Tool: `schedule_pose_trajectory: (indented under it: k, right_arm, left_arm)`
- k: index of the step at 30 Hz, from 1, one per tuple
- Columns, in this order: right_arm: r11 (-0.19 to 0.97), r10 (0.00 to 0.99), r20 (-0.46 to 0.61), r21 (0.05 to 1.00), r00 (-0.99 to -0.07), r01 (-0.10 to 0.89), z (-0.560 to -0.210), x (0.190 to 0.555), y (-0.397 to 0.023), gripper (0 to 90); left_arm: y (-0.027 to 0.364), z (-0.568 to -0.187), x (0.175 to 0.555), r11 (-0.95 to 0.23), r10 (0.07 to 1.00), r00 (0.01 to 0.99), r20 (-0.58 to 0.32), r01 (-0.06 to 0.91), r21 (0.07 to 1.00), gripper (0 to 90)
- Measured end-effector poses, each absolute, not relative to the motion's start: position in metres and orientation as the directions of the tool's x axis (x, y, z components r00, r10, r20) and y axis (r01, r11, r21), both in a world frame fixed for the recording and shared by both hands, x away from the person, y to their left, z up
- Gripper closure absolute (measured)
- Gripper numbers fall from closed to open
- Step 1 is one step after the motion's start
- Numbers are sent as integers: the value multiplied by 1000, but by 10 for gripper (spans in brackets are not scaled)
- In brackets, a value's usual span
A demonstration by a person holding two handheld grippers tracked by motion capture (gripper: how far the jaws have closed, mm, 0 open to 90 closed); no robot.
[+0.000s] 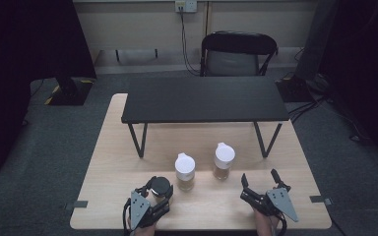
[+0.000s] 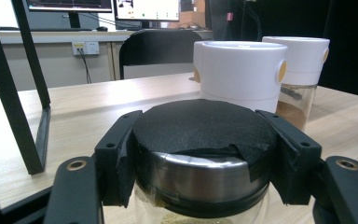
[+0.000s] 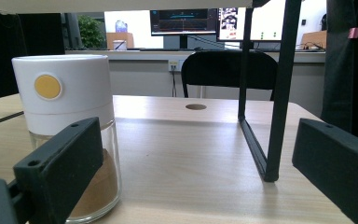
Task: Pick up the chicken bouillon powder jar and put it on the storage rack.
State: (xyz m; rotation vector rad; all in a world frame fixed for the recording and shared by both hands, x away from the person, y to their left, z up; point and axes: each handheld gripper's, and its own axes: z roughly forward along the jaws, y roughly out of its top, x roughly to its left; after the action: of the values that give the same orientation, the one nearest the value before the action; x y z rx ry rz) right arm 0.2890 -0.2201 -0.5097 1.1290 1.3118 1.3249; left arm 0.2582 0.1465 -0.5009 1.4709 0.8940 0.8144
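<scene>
A glass jar with a black lid (image 1: 160, 186) stands near the table's front edge, and my left gripper (image 1: 157, 192) is shut on it. In the left gripper view both pads press the sides of the black-lidded jar (image 2: 205, 126) at its metal collar. Two glass jars with white caps stand behind it, one (image 1: 184, 172) just to its right and one (image 1: 224, 161) further right with brown powder inside. My right gripper (image 1: 259, 178) is open at the front right, with nothing between its jaws. The brown-powder jar (image 3: 65, 93) sits just beyond its left jaw.
A low black shelf (image 1: 204, 98) on thin metal legs spans the table's far half; one of its legs (image 3: 279, 93) stands ahead of the right gripper. A black chair (image 1: 238, 51) is behind the table. The light wood table (image 1: 118, 162) has bare surface on the left.
</scene>
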Motion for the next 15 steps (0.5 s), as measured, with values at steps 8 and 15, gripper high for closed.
schedule_pose_trajectory:
  k: [8,15]
  right_arm:
    - [-2,989,1,1000,-150,-9,-510,289,-220,7]
    - [-3,988,1,1000,-151,-9,-510,289,-220,6]
  left_arm:
    - [146,-500,259,-29,894,448,-12,84,996,351]
    - [148,-498,259,-34,898,440,-8,87,996,352]
